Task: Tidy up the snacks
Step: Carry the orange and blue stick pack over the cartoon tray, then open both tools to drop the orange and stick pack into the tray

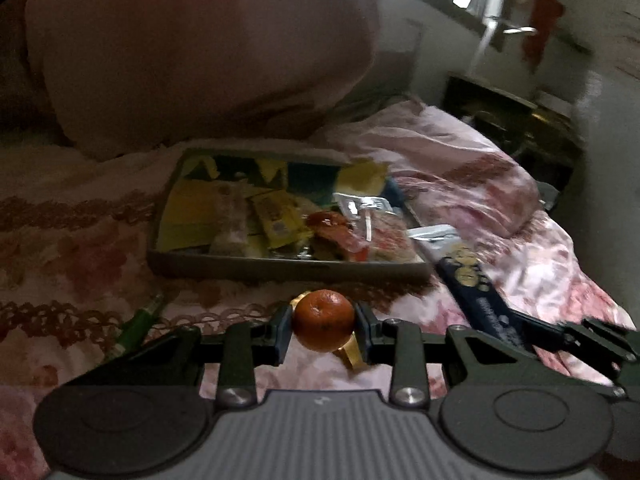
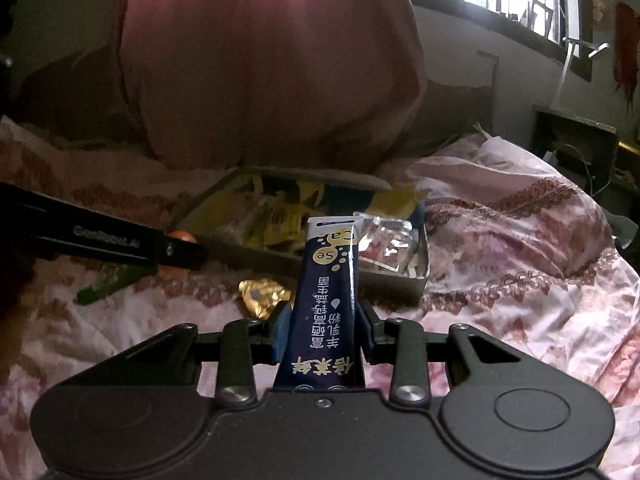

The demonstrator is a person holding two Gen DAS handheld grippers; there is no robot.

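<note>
Gripping a small orange mandarin (image 1: 324, 325) between its 2 fingers, the left gripper (image 1: 324, 330) is sitting at the lower centre of the left wrist view, its pads pressing on the fruit from both sides above a pink floral bedspread (image 1: 500, 208). Lying beyond it, in the middle of the frame, is a shallow grey tray (image 1: 280, 266) holding a jumble of yellow, red and silver snack packets (image 1: 276, 216). A gold wrapper (image 1: 352, 354) is showing just under the mandarin, and a green packet (image 1: 138, 326) is lying on the bedspread at lower left. A large pink pillow (image 1: 200, 48) is filling the upper left.

In the right wrist view, the right gripper (image 2: 325, 330) is clamping a long dark blue sachet (image 2: 326, 300) printed with white characters and yellow dots, standing upright at the centre of the frame in front of the tray's right corner. The left gripper is reaching in from the left edge.
</note>
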